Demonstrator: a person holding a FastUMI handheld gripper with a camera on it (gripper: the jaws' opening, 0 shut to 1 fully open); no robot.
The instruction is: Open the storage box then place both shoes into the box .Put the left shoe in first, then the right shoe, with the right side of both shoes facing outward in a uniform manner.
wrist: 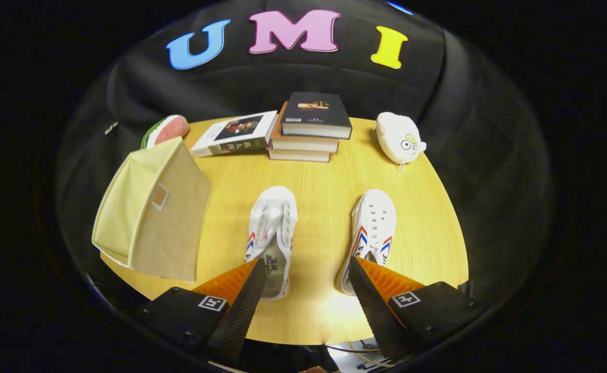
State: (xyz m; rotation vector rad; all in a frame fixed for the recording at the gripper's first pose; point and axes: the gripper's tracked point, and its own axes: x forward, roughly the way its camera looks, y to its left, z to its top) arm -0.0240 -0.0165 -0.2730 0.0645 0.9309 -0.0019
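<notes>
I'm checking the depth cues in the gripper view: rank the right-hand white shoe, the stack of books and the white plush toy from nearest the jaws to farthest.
The gripper is open, its jaws holding nothing.
1. Right-hand white shoe: its heel lies at the right fingertip.
2. Stack of books: beyond both shoes, mid-table at the far edge.
3. White plush toy: far right edge; too close to the books to call.

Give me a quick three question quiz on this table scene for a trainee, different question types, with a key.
1. True or false: the storage box already has its lid open.
2. Multiple choice: between the fingers of the hand-held gripper is A) a shoe, B) a book, C) bare table.
3. Fill in: the plush toy lies beside the stack of ____.

Key: 1 false, it is closed. 2 C, the gripper is open, with the left shoe and right shoe just ahead. 3 books.
</notes>
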